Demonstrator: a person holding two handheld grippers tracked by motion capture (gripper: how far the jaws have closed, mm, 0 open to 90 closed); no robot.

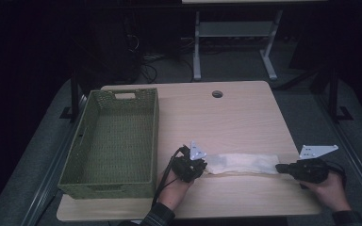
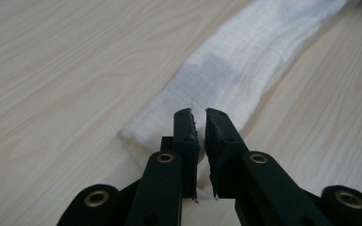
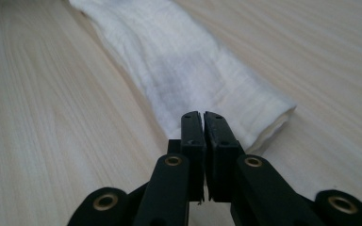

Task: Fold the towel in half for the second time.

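— So, what is the job right now?

— Folding the white cloth [image 1: 241, 163], I think. The left gripper [image 1: 202, 165] pinches one end of it and the right gripper [image 1: 280, 167] pinches the other end. In both gripper views the black jaws are squeezed almost together, with a thin bit of cloth between them.

— How do you do it well?

— Lift both ends at the same time and keep them level. Don't pull too hard, or the cloth may slip out. Bring one end over to meet the other so the edges line up.

— Where is the cloth?

— It lies flat on the wooden table [image 1: 235, 117], near the front edge, stretched between the two hands. The green basket [image 1: 111, 136] sits just to the left of it, near the left hand.

— What does the cloth look like?

— It is long and thin, like a strip already folded over. It looks soft and a bit see-through, with tiny woven lines [image 2: 245, 61]. The end by the right gripper shows layers [image 3: 268, 122].
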